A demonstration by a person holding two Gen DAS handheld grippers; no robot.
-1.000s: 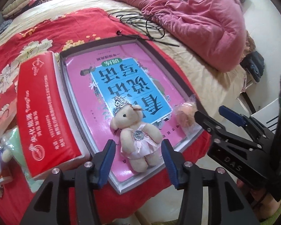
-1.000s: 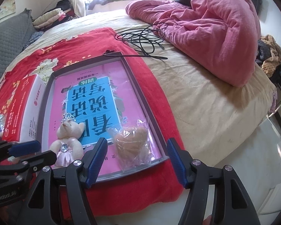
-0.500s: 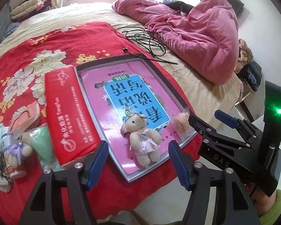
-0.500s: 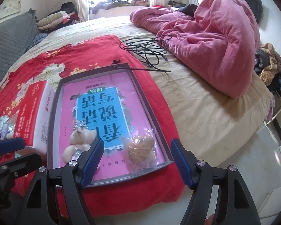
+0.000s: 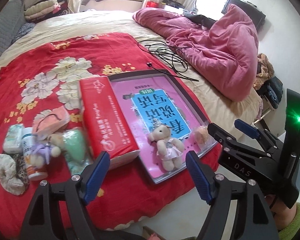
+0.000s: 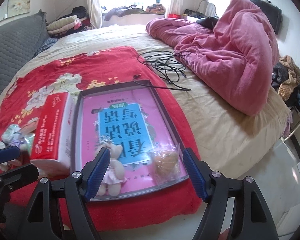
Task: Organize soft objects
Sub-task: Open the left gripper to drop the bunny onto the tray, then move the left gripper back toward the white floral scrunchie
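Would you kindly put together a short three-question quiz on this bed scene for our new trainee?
1. True or false: the small cream teddy bear in a pink dress lies inside the shallow grey-rimmed tray.
2. What lies beside that bear in the tray? A) a white pill bottle B) a clear plastic bag holding something tan C) a green heart-shaped cushion
3. Fill in: the red tissue pack lies against the tray's ____ side in the left wrist view.

Key:
1. True.
2. B, the clear plastic bag; the white pill bottle and green heart-shaped cushion lie on the red floral blanket.
3. Left.
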